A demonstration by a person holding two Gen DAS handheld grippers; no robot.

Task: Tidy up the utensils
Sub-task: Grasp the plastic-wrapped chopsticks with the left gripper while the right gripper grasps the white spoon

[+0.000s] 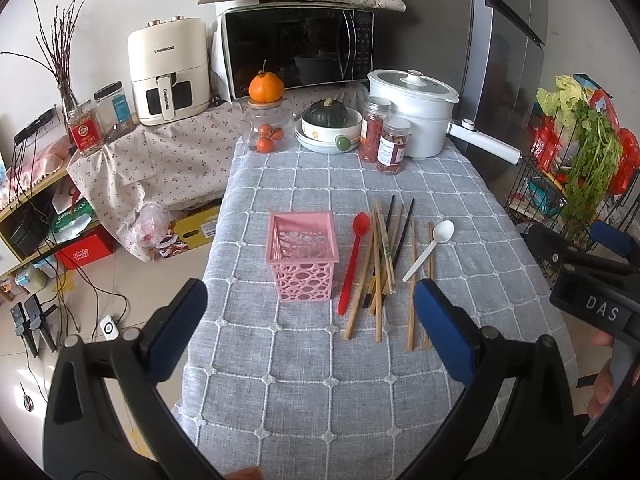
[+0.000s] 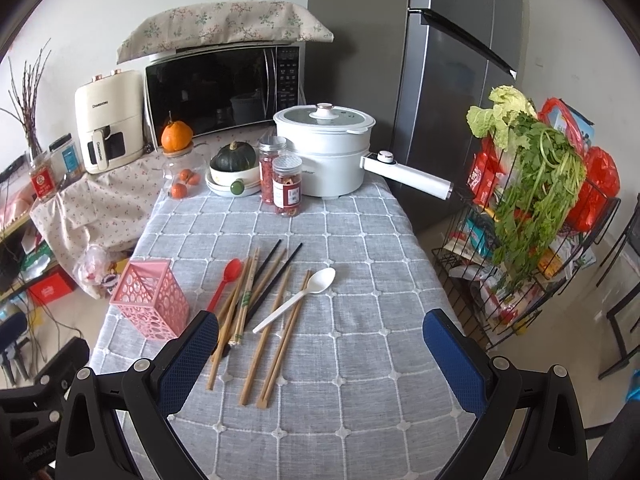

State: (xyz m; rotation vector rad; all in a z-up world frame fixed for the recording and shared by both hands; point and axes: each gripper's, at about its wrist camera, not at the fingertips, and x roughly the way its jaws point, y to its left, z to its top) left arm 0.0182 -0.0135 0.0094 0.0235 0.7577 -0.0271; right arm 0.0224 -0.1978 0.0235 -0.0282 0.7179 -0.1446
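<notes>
Nothing is sitting in the pink basket (image 1: 303,256) yet; 2 spoons and the chopsticks (image 1: 380,268) are lying beside it, while both grippers' jaws are gaping wide, empty.

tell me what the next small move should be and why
Probably lower the open right gripper onto the white spoon. It lies on top of the chopsticks, nearest that side, and the pink basket stands empty with nothing held yet.

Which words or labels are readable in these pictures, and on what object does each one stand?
"CHANGHONG": air fryer, on its body and again on its handle.
"DAS": right gripper.
Too small or blurred: jar labels, red tin, red box, microwave panel.
</notes>
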